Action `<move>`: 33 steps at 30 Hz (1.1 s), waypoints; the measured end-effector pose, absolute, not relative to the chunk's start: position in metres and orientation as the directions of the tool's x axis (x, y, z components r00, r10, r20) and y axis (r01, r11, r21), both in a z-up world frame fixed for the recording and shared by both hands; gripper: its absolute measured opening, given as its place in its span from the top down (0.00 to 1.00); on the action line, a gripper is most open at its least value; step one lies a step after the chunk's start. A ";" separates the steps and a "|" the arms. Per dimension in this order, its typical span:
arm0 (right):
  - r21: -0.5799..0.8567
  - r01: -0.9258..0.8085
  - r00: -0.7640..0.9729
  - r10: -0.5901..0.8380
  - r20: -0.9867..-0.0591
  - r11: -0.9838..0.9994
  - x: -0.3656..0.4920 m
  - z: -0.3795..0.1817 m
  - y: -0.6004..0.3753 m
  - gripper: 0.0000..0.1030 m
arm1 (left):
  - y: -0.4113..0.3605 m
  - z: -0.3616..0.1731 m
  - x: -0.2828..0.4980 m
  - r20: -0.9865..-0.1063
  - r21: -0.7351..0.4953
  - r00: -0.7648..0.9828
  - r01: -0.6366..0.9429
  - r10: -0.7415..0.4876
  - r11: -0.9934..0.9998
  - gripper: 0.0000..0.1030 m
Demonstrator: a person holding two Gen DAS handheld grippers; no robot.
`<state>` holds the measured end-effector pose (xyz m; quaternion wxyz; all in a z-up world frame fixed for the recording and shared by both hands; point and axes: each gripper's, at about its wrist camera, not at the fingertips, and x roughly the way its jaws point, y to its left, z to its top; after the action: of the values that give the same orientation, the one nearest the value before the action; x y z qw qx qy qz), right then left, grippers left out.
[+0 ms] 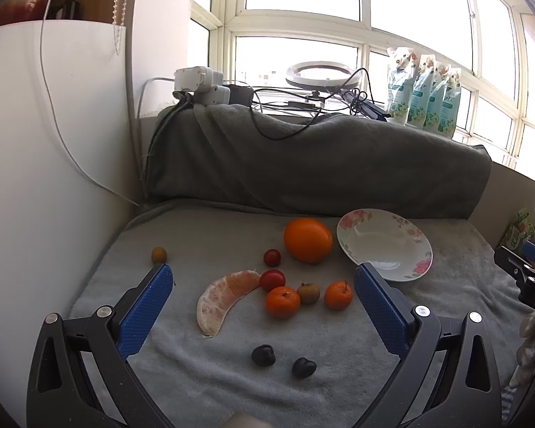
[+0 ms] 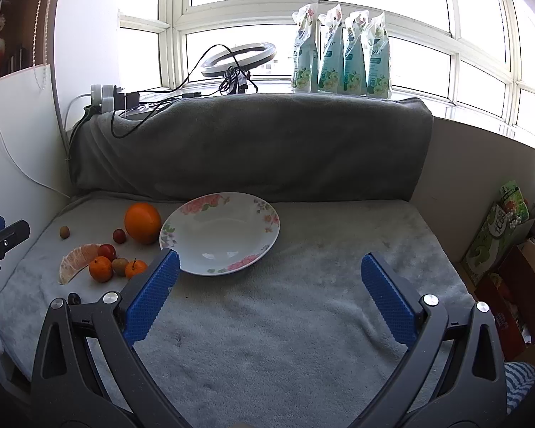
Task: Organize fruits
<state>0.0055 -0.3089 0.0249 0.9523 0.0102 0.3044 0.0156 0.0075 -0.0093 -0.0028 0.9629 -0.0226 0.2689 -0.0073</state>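
Fruits all loose on the grey blanket (image 1: 203, 374), none in the plate (image 1: 374, 239); plate (white, pink floral rim) holds nothing but a glare spot, sits right of the fruit group, near the big orange (image 1: 307, 239) but apart from it. Fruit layout, left wrist view: big orange at rear; small dark-red cherry tomato (image 1: 272, 257) just left of it; second cherry tomato (image 1: 272, 279) in front, touching tip of the peeled pomelo segment (image 1: 222, 297) and the mandarin (image 1: 282, 301) below it. Brownish kiwi-like fruit (image 1: 308, 293) betw. that mandarin and a second mandarin (image 1: 338, 295). Small brown-yellow fruit (image 1: 159, 255) alone at far left, well apart. Two dark plum-like fruits (image 1: 263, 355), (image 1: 304, 367) nearest the camera, side by side, not touching. Left gripper (image 1: 264, 281): fingers spread wide, holding nothing, raised above the fruit cluster. Right gripper (image 2: 269, 271): fingers spread wide, nothing betw. them; left fingertip overlaps plate's front-left rim in view, contact unclear. Behind: rolled dark-grey blanket (image 2: 249, 146) along the windowsill; on the sill a ring light (image 2: 239, 59), cables w/ plug adapters (image 1: 201, 85), four teal refill pouches (image 2: 340, 53). Cardboard boxes (image 2: 499, 235) at far right.
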 end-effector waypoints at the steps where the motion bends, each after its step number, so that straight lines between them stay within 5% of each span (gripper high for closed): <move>1: 0.029 -0.024 0.812 0.036 -0.582 0.999 0.007 0.024 -0.308 0.00 | -0.009 -0.003 0.008 -0.520 -0.049 0.854 0.003 -0.028 0.999 0.02; 21: 0.021 -0.136 0.771 0.119 -0.626 0.990 0.052 0.017 -0.293 0.00 | 0.003 -0.024 0.040 -0.578 -0.106 0.813 0.014 -0.073 0.994 0.02; 33: 0.080 -0.317 0.685 0.287 -0.670 0.945 0.103 0.009 -0.256 0.00 | 0.009 -0.045 0.059 -0.632 -0.165 0.764 0.033 -0.131 0.986 0.12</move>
<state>0.1034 -0.2561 0.0089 0.9176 -0.0214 0.3611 0.1646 0.0593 0.0089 -0.0453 0.9364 -0.0720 0.3407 -0.0436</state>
